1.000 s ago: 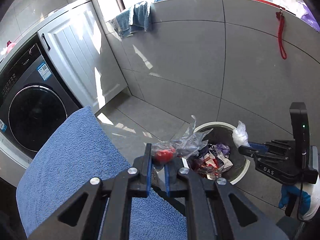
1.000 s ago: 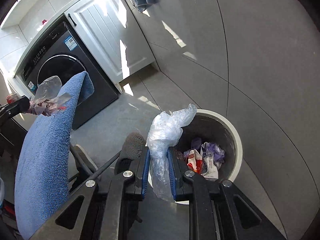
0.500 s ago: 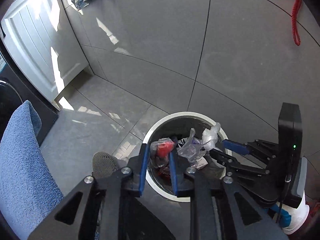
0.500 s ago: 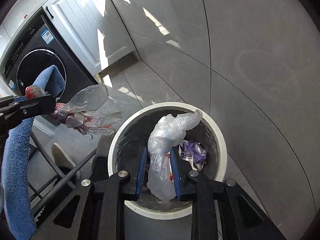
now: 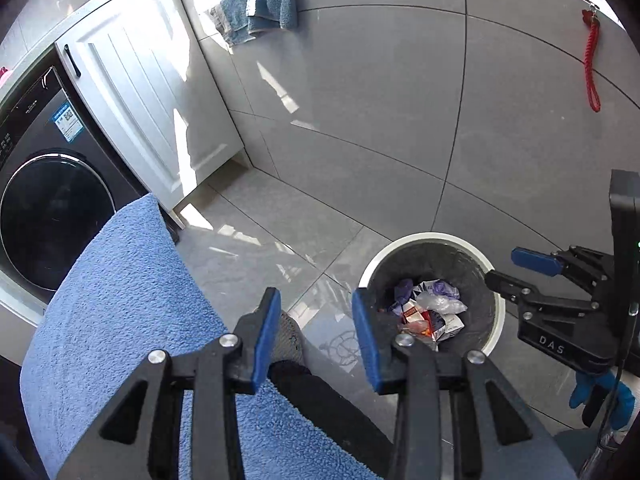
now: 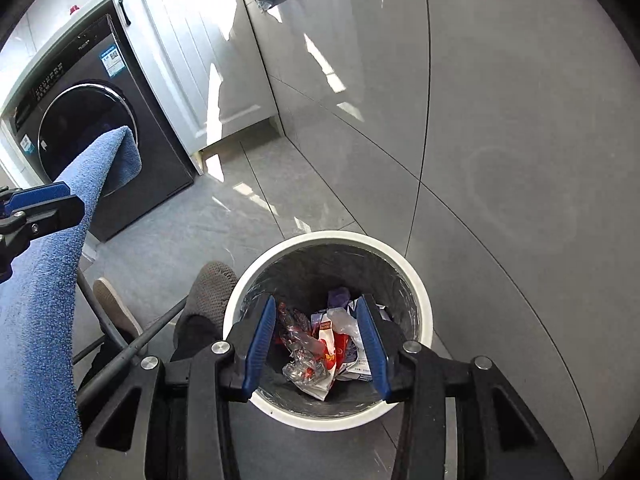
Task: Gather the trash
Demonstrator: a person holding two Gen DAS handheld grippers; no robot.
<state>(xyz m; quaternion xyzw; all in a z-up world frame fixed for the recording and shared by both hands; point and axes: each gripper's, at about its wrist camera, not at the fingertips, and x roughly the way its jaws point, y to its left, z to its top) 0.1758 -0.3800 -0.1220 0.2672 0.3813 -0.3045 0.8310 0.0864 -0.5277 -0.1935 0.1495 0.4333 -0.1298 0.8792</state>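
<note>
A round white trash bin (image 5: 496,304) (image 6: 424,308) with a dark liner stands on the grey tile floor by the wall. Inside lie crumpled wrappers and clear plastic bags (image 5: 430,312) (image 6: 320,344). My left gripper (image 5: 316,312) is open and empty, above the floor just left of the bin. My right gripper (image 6: 316,320) is open and empty, directly above the bin's mouth; it also shows in the left wrist view (image 5: 516,268) at the bin's right rim. The left gripper (image 6: 36,204) shows at the left edge of the right wrist view.
A blue towel-covered seat (image 5: 120,304) (image 6: 44,280) is at lower left. A dark washing machine (image 5: 44,176) and white cabinet (image 5: 144,96) stand along the left. A foot in a grey slipper (image 6: 208,292) is next to the bin. A red cord (image 5: 592,68) hangs on the wall.
Both grippers have opened and let go of their plastic bags, which now lie in the bin. The left gripper has pulled back up and to the left of the bin.
</note>
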